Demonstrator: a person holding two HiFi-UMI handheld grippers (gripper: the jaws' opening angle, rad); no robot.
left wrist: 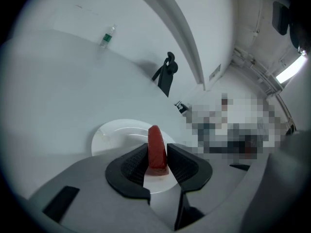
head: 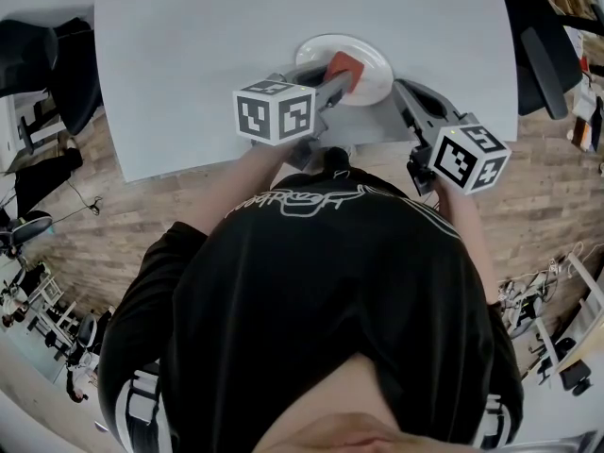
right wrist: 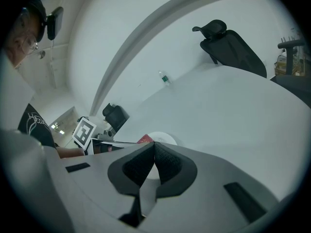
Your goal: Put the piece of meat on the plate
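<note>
A red piece of meat stands upright between the pads of my left gripper, which is shut on it. Its lower end is right at the surface of the white plate; I cannot tell whether it rests there. In the head view the meat and the left gripper are over the near part of the plate. My right gripper is shut with nothing in it, just right of the plate near the table's front edge.
The plate sits on a white table close to its near edge. A small bottle stands far back on the table. A black office chair is beyond the far side. The person's body fills the lower head view.
</note>
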